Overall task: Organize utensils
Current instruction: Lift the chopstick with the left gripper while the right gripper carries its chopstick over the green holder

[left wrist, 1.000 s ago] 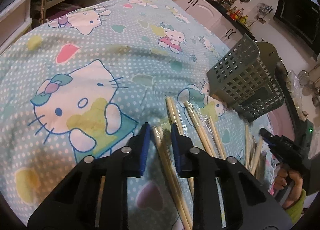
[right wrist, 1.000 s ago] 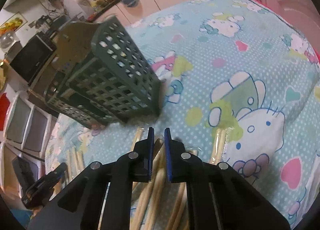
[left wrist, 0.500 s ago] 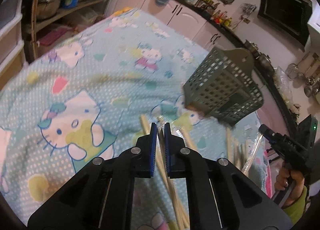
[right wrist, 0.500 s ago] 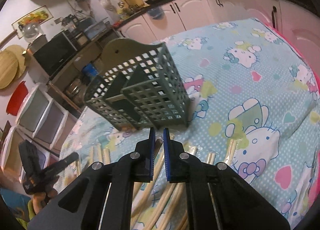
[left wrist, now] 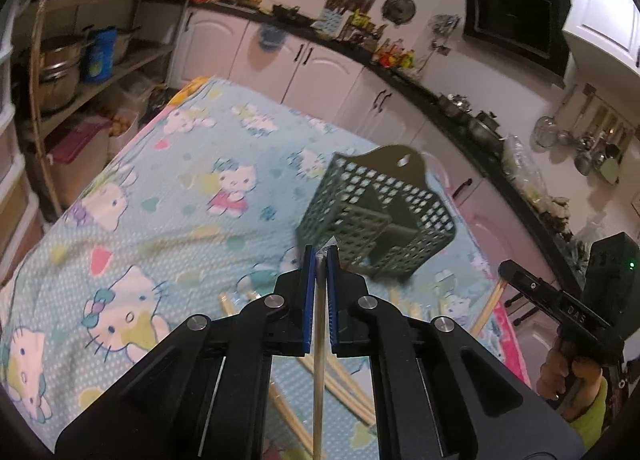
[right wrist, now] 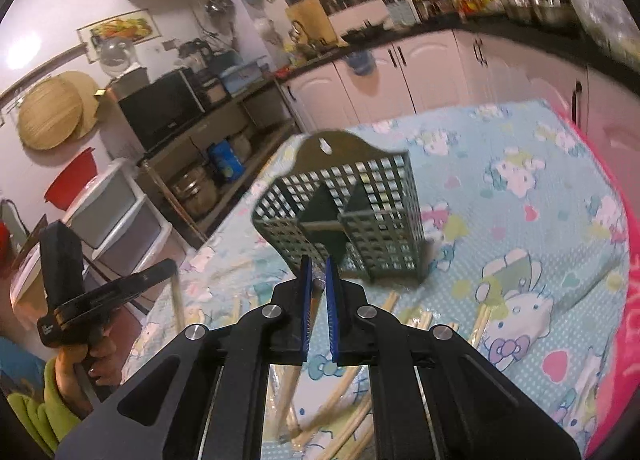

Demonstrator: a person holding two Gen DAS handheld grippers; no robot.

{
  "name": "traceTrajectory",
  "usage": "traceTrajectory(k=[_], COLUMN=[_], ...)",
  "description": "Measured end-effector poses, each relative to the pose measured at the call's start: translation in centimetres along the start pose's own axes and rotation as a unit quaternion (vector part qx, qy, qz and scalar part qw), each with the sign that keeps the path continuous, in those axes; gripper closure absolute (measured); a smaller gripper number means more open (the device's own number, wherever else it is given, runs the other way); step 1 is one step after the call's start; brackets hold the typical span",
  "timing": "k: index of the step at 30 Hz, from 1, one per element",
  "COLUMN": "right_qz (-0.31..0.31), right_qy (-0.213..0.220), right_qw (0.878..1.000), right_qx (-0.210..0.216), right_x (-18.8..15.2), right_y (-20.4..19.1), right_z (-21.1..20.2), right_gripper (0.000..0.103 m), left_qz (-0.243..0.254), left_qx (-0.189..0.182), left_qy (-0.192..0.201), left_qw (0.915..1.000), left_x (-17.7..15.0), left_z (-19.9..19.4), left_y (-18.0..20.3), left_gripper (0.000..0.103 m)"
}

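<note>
Table under a blue cartoon-cat cloth (left wrist: 168, 220) fills the lower half of both wrist views. Kitchen cabinets (left wrist: 320, 72) run behind it at 12 o'clock.

Grey perforated utensil basket (left wrist: 376, 220) stands on the cloth, tilted in the fisheye, divider visible inside. In the left wrist view it sits at 1 o'clock from the gripper tips, near them; in the right wrist view, 12 to 1 o'clock, just past the tips.

Left gripper (left wrist: 320, 264): the jaws have just been closing and are now narrow, pinching one wooden chopstick (left wrist: 318, 360) that hangs down between the blue pads toward 6 o'clock, clear of the cloth.

Right gripper (right wrist: 316, 280): jaws narrow, clamped on another chopstick (right wrist: 290, 388), which slants down to 7 o'clock below the pads.

Loose chopsticks (right wrist: 352, 424) lie scattered on the cloth below and beside both grippers, some in clear wrappers; exact count unclear.

Each view catches the other gripper at frame edge, held by a hand (right wrist: 96, 356) in a green sleeve (right wrist: 48, 408).
</note>
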State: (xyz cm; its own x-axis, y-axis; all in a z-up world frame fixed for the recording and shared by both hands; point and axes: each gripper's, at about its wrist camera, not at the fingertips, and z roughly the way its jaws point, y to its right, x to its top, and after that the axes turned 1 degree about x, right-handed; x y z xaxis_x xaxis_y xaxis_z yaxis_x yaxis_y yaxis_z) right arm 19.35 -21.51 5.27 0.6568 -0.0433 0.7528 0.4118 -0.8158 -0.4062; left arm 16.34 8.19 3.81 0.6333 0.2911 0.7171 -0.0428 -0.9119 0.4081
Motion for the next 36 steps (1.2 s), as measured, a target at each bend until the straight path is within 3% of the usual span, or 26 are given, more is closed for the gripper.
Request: traceTrajectory(k=[20, 36], right_qz=[-0.05, -0.053], right_qy=[0.084, 0.15], right_qw=[0.995, 0.987], right_qx=[-0.013, -0.021], right_x=[3.7, 8.3], right_y=[-2.5, -2.1], right_z=[-5.0, -7.2], right_gripper=[0.096, 0.096], left_qz=[0.04, 0.047], left_qx=[-0.068, -0.035], left_qy=[0.067, 0.179], left_qw=[0.9946, 0.9821], left_x=[5.4, 12.3], left_z=[-1.9, -2.7], left_y=[5.8, 8.4], left_gripper=[0.102, 0.102])
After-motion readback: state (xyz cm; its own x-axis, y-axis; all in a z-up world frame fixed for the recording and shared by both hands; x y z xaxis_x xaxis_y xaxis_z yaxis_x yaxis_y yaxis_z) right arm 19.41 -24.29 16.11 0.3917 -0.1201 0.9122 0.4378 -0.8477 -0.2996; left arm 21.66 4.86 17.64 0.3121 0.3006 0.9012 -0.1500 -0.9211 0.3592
